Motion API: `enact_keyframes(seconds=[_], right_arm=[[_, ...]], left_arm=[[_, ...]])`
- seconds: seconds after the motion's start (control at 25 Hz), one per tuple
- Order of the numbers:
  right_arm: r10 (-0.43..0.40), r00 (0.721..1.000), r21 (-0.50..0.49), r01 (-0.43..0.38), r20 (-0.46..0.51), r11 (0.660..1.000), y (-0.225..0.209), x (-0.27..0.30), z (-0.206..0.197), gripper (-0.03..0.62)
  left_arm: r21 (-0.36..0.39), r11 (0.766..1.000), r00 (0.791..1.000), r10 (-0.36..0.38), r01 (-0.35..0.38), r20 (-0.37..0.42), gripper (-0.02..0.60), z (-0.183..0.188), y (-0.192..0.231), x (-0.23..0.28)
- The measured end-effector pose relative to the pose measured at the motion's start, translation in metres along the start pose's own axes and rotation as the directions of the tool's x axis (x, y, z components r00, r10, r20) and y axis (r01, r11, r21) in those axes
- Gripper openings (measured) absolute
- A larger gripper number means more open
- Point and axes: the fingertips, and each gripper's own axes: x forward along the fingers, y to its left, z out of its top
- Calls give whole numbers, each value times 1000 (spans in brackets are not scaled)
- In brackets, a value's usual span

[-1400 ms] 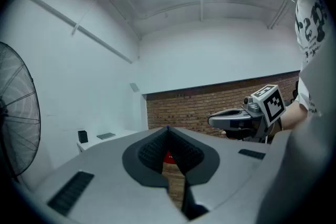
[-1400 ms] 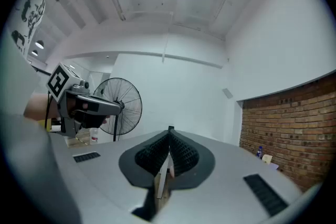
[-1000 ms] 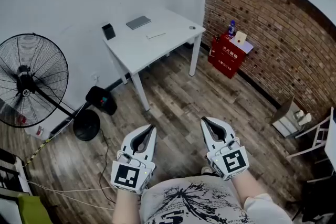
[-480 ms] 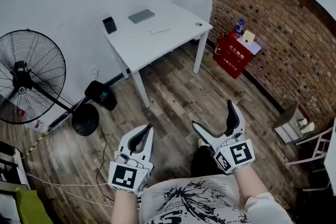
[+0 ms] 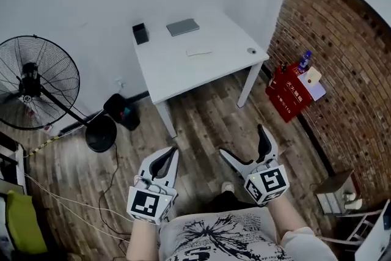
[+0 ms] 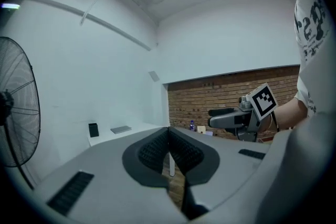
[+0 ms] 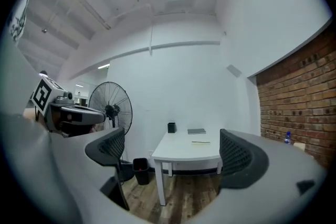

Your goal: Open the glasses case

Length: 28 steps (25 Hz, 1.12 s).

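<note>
Since a second ago the right gripper [image 5: 242, 140] has gone from jaws together to jaws spread wide. Both grippers have been carried forward across the wooden floor [image 5: 204, 122] towards the white table [image 5: 183, 73], which now sits closer to the centre of the head view.

The right gripper's two jaws stand as far apart as they go. Nothing is between them, and its own view shows only the distant table through the gap. The left gripper [image 5: 173, 151] has its ribbed pads pressed together along their length and holds nothing. The two grippers are side by side in front of the person's printed T-shirt [image 5: 214, 235], each pointing roughly level at the table.

Four small things lie on the tabletop:
- an upright black box [image 5: 140, 33] near the back left corner
- a flat grey rectangle [image 5: 182, 27] just to its right
- a slim pale strip [image 5: 199, 52] nearer the middle
- a small dark round object [image 5: 252, 51] by the right edge

From this far away it is not possible to tell which of these is the glasses case. All of them are well apart from both grippers.

A large standing fan [image 5: 36, 82] is at the left against the white wall, with a dark bin [image 5: 122, 112] between it and the table. To the right, a red box [image 5: 292, 91] with a bottle [image 5: 303, 60] on top stands against a brick wall [image 5: 348, 64].
</note>
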Motion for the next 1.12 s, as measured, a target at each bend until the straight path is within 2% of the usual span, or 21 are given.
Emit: enact_keyframes(seconds=[0.28, 0.56, 0.68, 0.84, 0.92, 1.04, 1.12], right_arm=[[128, 991, -33, -130, -37, 991, -99, 71, 19, 558], [182, 976, -37, -187, -116, 982, -159, 145, 8, 551], [181, 973, -38, -189, -145, 981, -177, 184, 0, 549], [181, 968, -58, -194, -176, 979, -199, 239, -9, 548], [177, 965, -61, -192, -193, 979, -209, 274, -10, 548], [171, 959, -60, -189, -228, 980, -223, 334, -12, 548], [168, 953, -64, -189, -253, 980, -232, 372, -16, 545]], left_arm=[[-19, 994, 994, 111, -111, 13, 14, 29, 5, 113], [-43, 990, 990, 136, -135, 25, 14, 36, 28, 193], [-60, 988, 990, 144, -144, -5, 14, 25, 55, 225], [-45, 991, 991, 122, -124, -52, 14, 9, 95, 273], [-49, 992, 992, 118, -120, -44, 14, 7, 123, 300], [-83, 990, 993, 118, -116, 17, 14, 14, 172, 344], [-94, 989, 994, 112, -110, 15, 14, 10, 201, 369]])
